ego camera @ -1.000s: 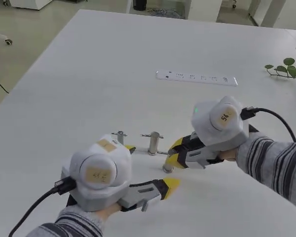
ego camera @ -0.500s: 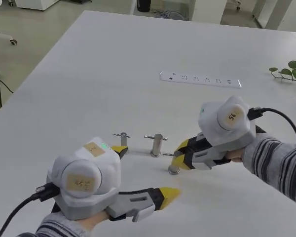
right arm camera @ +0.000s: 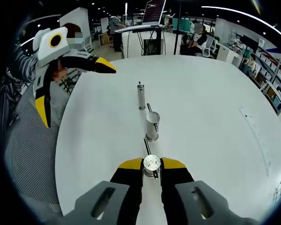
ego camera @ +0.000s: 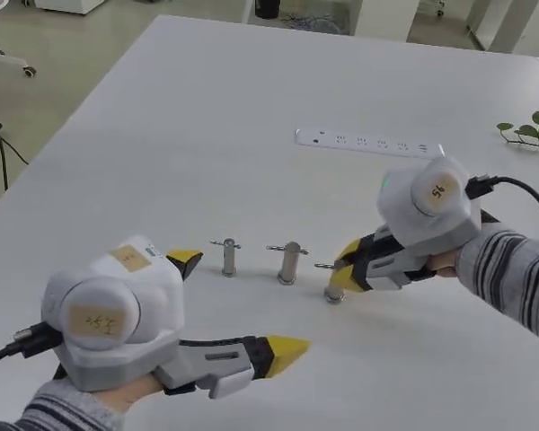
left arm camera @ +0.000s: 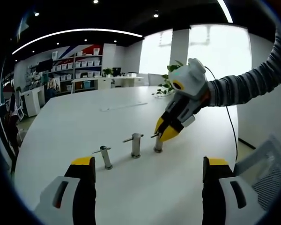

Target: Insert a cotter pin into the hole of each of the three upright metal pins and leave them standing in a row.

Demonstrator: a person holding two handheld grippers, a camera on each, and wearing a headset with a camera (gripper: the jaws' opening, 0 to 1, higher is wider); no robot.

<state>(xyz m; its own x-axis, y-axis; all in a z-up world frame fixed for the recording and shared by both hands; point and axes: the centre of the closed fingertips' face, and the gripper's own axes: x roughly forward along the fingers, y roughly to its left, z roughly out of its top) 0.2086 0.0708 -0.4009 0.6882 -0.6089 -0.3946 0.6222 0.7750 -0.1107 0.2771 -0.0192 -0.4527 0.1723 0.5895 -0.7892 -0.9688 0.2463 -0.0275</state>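
In the head view, three upright silver metal pins (ego camera: pixel 289 262) stand mid-frame in a left-to-right row on the white tabletop (ego camera: pixel 251 117), each crossed by a thin horizontal cotter pin (ego camera: pixel 286 249). In the left gripper view, the left gripper (left arm camera: pixel 150 161) gapes wide, with office shelving behind. In the right gripper view, the right gripper (right arm camera: pixel 151 167) narrowly clasps the nearest pin (right arm camera: pixel 151 161) by its head.

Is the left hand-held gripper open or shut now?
Open. The left hand-held gripper has its yellow-tipped jaws wide apart, with nothing held between them.
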